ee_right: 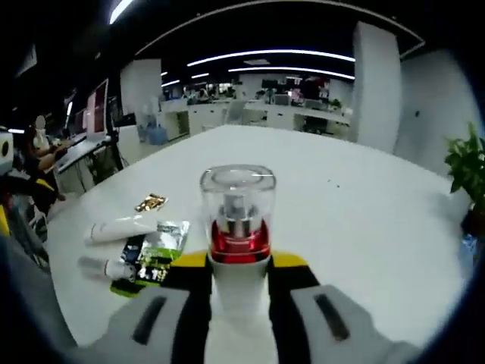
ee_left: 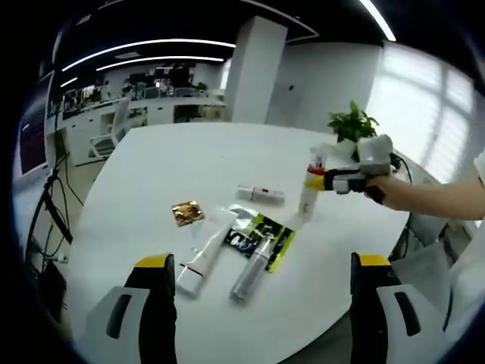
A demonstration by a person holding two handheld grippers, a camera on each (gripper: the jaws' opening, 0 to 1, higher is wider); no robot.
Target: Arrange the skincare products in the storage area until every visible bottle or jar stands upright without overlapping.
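Note:
My right gripper (ee_right: 239, 282) is shut on a white bottle (ee_right: 237, 220) with a red band and a clear cap, held upright. In the left gripper view the same bottle (ee_left: 310, 189) stands upright near the table's right side with the right gripper (ee_left: 333, 181) on its neck; whether its base touches the table I cannot tell. Lying flat on the table are a white tube (ee_left: 203, 254), a silver bottle (ee_left: 252, 267) and a small white bottle (ee_left: 261, 194). My left gripper (ee_left: 263, 303) is open above the near edge, with nothing between its jaws.
A gold sachet (ee_left: 187, 212) and a green-black sachet (ee_left: 265, 236) lie among the products on the white table (ee_left: 174, 159). A potted plant (ee_left: 352, 125) stands at the far right edge. A person's sleeve (ee_left: 432, 199) reaches in from the right. Office desks lie behind.

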